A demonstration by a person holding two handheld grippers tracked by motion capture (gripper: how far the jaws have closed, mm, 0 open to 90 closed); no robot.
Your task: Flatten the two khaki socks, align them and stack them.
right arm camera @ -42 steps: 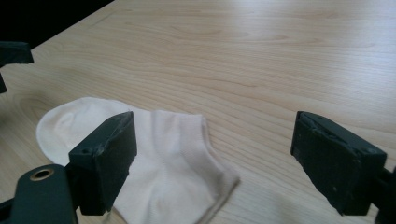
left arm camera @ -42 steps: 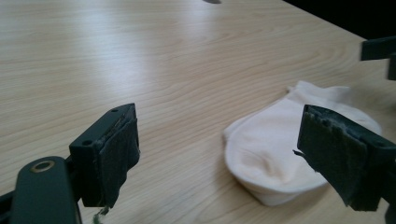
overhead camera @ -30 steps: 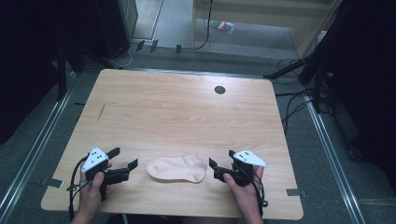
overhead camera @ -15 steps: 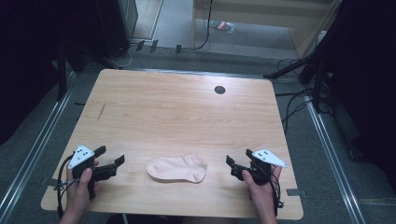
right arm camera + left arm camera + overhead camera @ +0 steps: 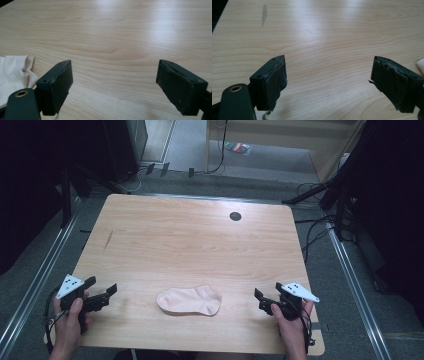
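Note:
A pale pink sock [image 5: 190, 301] lies flat near the front edge of the wooden table [image 5: 190, 240], toe to the left. My left gripper [image 5: 100, 295] is held at the front left corner, well left of the sock, open and empty. My right gripper [image 5: 263, 301] is at the front right, also apart from the sock, open with nothing between its jaws. In the right gripper view the sock's cuff end [image 5: 13, 75] shows at the left edge beside the left jaw. In the left gripper view a sliver of the sock [image 5: 421, 65] shows at the right edge.
A dark round hole [image 5: 235, 216] sits in the table near its far edge. A dark streak [image 5: 108, 238] marks the wood at the left. Cables [image 5: 315, 232] and dark stands surround the table on the floor.
Both grippers have drawn apart from the sock, the left one moving left and the right one moving right. The sock lies where it was.

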